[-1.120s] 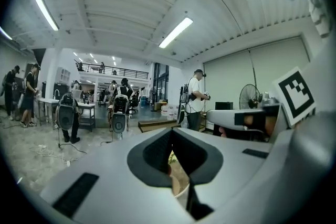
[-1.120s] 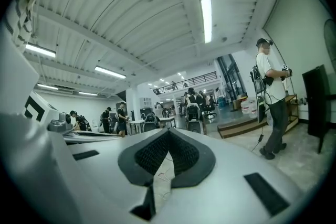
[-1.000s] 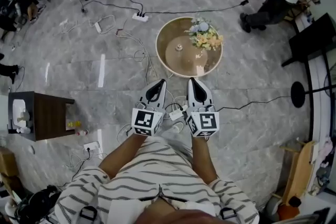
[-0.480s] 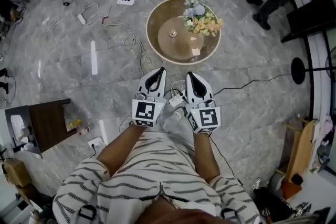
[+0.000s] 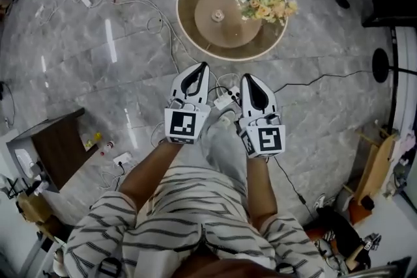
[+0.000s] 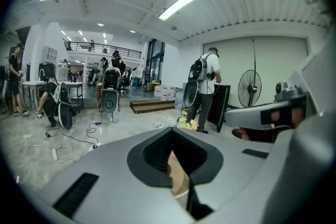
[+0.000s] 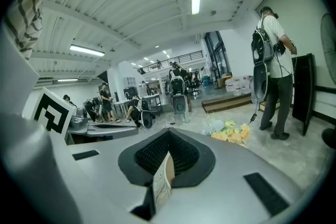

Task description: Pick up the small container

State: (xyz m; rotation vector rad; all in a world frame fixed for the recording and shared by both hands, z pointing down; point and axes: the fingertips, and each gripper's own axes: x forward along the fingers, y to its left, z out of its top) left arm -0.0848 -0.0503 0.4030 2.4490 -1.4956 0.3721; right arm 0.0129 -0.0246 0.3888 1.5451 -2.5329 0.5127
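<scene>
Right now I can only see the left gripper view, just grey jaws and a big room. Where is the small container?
Observer: In the head view, the small pale container sits in the middle of a round brown wooden table, ahead of the left gripper.
Operator: What's on the floor?
Observer: A white power strip lies on the grey marble floor, short of the table.
Operator: And my other gripper?
Observer: The right gripper has its jaws together, empty.

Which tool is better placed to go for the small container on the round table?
Left, probably. The left tool points nearly at the small container, slightly nearer than the right tool; the flowers crowd the right side. Both are shut, short of the table.
</scene>
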